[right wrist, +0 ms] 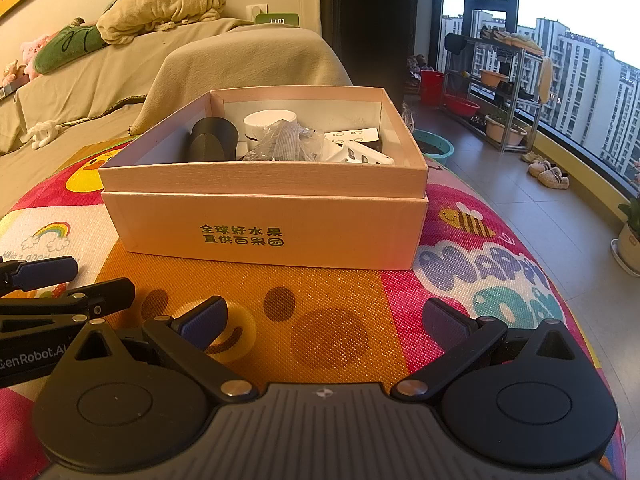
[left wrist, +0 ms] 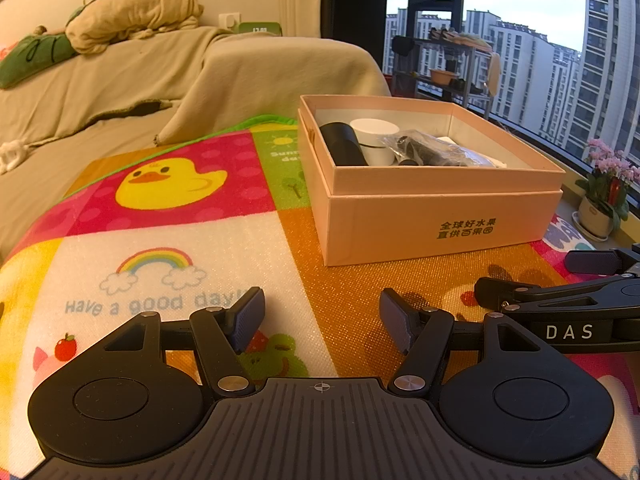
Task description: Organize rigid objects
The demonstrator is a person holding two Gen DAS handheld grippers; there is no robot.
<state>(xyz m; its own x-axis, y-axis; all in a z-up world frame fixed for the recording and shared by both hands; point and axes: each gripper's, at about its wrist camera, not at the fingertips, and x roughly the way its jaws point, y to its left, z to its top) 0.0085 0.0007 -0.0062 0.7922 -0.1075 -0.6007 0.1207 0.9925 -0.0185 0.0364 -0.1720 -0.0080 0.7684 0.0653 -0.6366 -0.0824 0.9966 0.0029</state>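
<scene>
A beige cloth-draped sofa (left wrist: pixel 120 80) carries a green cushion (left wrist: pixel 28 60); pink potted flowers (left wrist: pixel 604 184) stand by the window; a metal shelf rack (right wrist: pixel 500 80) holds basins.

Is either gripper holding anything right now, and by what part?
Nothing is held. The left gripper and right gripper are both open and empty, short of the box.

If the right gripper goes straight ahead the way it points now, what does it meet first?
Probably the play mat first, since the right gripper tilts downward, jaws open and empty. Held level, it would meet the front wall of the pink box. Depth is unclear.
</scene>
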